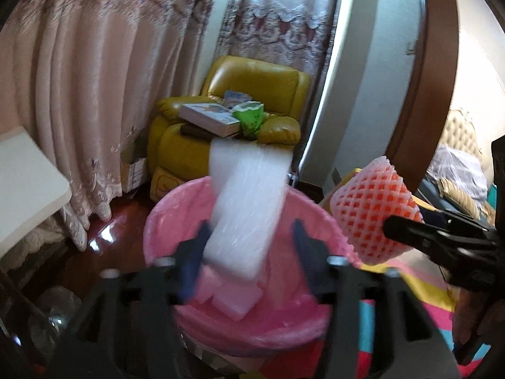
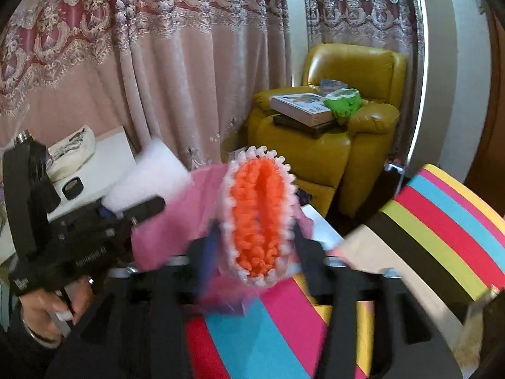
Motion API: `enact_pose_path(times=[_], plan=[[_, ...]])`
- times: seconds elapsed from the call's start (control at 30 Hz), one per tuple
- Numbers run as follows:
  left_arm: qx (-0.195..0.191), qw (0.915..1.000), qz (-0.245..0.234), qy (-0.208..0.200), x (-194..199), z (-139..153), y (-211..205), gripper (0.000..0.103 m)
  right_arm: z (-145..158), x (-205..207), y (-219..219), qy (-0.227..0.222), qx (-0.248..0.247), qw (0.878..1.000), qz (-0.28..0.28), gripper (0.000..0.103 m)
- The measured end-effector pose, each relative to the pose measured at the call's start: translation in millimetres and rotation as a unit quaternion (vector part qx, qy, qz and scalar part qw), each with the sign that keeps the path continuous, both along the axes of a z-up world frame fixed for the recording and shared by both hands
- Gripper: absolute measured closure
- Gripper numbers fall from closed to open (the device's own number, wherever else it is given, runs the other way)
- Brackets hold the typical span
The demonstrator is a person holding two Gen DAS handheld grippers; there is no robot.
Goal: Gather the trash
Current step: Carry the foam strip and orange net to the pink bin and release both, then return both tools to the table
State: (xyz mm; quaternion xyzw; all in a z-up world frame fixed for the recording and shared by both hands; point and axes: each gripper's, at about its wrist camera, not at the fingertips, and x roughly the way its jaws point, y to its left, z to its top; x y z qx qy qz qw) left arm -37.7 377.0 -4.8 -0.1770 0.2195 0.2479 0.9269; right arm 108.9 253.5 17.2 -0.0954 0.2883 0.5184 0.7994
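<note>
The left tool (image 1: 249, 246), jaws parted, has the white foam slab (image 1: 249, 202) loose between them, end-down over the pink-lined bin (image 1: 164, 221), while the wide-open right tool (image 2: 255, 246) brackets the orange fruit net (image 2: 257, 221) beside the rim.

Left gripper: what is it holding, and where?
Nothing held: the white foam slab sits loose between the left gripper's open jaws, over the pink-lined bin.

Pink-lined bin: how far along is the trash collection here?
Done: foam scraps already lie inside the pink-lined bin. In hand: a white foam sheet between the open left gripper fingers over the bin; an orange foam net between the open right gripper fingers. Left: both landing inside.
</note>
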Motion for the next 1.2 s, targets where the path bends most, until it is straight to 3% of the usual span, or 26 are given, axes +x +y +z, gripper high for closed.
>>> enact_pose_path(times=[0.03, 0.1, 0.27, 0.43, 0.77, 0.97, 1.2], plan=[[0.000, 0.9999, 0.011, 0.004, -1, -2, 2, 0.029, 2, 2, -1, 0.007, 0.013, 1.000, -0.002, 0.023], [0.005, 0.9998, 0.018, 0.009, -4, -5, -1, 0.024, 6, 3, -9, 0.013, 0.031, 0.999, -0.003, 0.023], [0.037, 0.9985, 0.030, 0.029, -18, -17, -25, 0.005, 5, -5, -53, -0.001, 0.033, 0.999, -0.021, 0.023], [0.051, 0.9978, 0.008, 0.043, -23, -29, -61, 0.005, -7, -20, -99, -0.022, 0.015, 0.998, -0.048, 0.023], [0.068, 0.9906, -0.105, 0.057, 7, -44, -149, 0.005, -31, -30, -188, -0.056, -0.023, 0.990, -0.131, 0.023], [0.086, 0.9800, -0.162, 0.077, 21, -61, -194, 0.005, -39, -24, -261, -0.045, -0.023, 0.977, -0.209, 0.023], [0.098, 0.9736, -0.189, 0.084, 27, -68, -219, 0.005, -59, -7, -334, -0.007, -0.028, 0.956, -0.293, 0.023]])
